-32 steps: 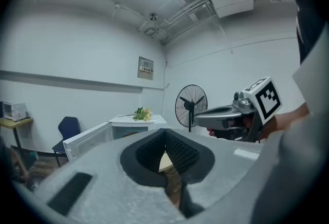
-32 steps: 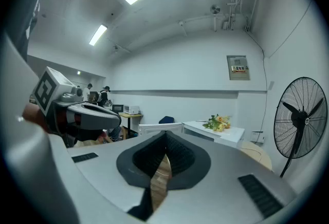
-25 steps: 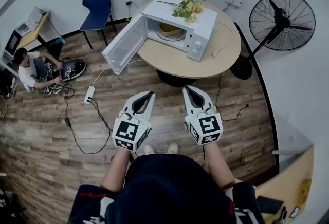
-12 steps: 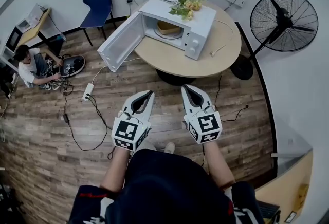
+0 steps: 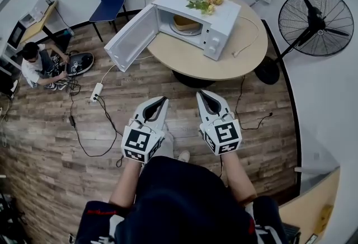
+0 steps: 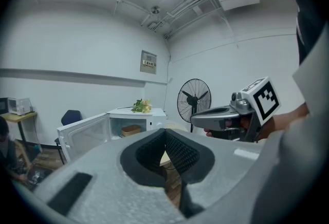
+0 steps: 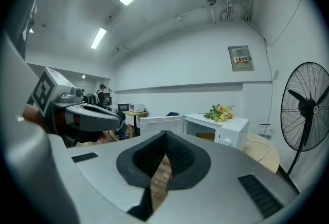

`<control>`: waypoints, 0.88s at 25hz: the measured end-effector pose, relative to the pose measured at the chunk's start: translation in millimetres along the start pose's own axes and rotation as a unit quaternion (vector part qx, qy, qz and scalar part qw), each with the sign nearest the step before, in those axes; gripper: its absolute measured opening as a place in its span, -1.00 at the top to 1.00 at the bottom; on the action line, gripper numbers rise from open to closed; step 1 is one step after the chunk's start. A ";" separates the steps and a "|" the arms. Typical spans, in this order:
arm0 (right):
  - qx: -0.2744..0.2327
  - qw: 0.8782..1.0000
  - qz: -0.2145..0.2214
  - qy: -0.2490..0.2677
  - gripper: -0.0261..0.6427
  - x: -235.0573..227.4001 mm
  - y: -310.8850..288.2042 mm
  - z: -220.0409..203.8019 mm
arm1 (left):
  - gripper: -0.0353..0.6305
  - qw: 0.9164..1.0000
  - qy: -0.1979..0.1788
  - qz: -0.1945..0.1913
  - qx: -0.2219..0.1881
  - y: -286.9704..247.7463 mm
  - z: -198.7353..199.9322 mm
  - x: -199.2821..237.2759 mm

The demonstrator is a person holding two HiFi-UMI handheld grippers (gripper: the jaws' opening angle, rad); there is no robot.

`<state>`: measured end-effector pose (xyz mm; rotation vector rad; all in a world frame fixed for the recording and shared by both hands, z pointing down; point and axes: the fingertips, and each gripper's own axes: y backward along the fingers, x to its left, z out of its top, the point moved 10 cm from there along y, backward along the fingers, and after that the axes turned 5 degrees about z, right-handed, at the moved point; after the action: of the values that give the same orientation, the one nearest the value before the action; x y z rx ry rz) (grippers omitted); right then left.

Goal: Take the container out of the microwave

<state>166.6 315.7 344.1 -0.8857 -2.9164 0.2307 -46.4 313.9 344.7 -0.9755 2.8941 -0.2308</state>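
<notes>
Left tongs (image 5: 161, 102): my grey ridged pads are pressed together with nothing between them, above the plank floor (image 5: 50, 125).
Right tongs (image 5: 202, 95): also closed tip to tip and empty, just beside the left pair.
Container (image 5: 186, 24): round, tan and shallow, inside the microwave, well apart from my tongs.
Microwave (image 5: 222, 26): white box, door (image 5: 132, 38) swung wide, flowers (image 5: 206, 0) on top.
Counter (image 5: 193, 64): round, smooth pale wood.
</notes>
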 end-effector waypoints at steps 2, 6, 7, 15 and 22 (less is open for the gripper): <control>0.004 1.000 0.002 0.000 0.90 -2.5 -8.1 -1.7 | 0.85 1.000 0.007 0.001 0.003 -7.6 -0.2 6.4; 0.014 1.000 0.002 0.001 0.90 -14.0 -30.2 -3.8 | 0.85 1.000 0.009 -0.006 0.006 -32.0 0.6 23.2; 0.015 1.000 0.001 0.001 0.90 -18.5 -38.6 -3.3 | 0.85 1.000 0.007 -0.009 0.005 -40.2 1.3 29.3; 0.022 1.000 -0.005 -0.001 0.90 -58.6 -126.5 12.9 | 0.85 1.000 0.008 -0.027 0.000 -114.7 17.8 98.2; 0.032 0.999 -0.018 0.003 0.90 -89.9 -208.1 39.6 | 0.85 0.999 0.017 -0.041 0.004 -173.0 37.1 175.1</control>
<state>122.6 90.0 336.8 -0.8231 -2.8982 0.3172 -78.0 67.2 332.4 -1.1023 2.8832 -0.2652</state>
